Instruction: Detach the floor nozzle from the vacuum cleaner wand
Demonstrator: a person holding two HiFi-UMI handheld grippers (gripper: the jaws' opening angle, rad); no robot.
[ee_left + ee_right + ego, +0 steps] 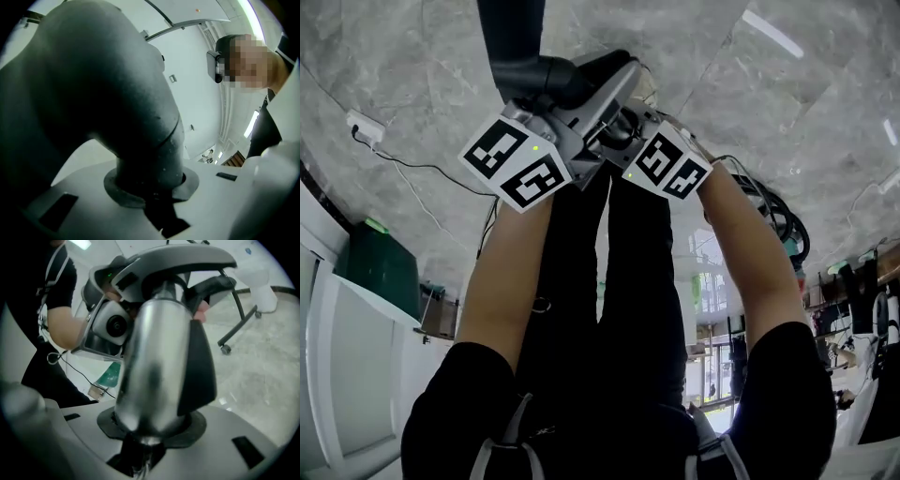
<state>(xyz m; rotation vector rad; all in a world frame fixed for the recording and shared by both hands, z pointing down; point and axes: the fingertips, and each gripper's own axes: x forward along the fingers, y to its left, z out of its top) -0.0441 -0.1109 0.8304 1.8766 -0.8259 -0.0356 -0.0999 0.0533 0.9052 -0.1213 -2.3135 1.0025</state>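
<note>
- The left tongs [150, 185] are pressed onto the dark grey elbow neck of the floor nozzle [108, 103]. The right tongs [150, 427] are clamped on the silver wand [154, 362], just beside its black collar [201, 371].
- The joint is held up in front of the person, well above the marble floor [412, 84], and the two parts appear not yet separated.
- The elbow neck is rounded and smooth, so a slip of the left tongs can be expected if the pull is made along the curve rather than straight off the wand.
- If a catch sits under the black collar and is left unpressed, the joint may be jammed or strained by a hard pull.
- The left marker cube [520, 159] and the right marker cube [670, 164] are carried very near each other. They could be knocked together by a twist, and either grip loosened.
- Once the joint gives, the freed floor nozzle could be jerked loose and dropped onto the marble floor or the person's legs [609, 281].
</note>
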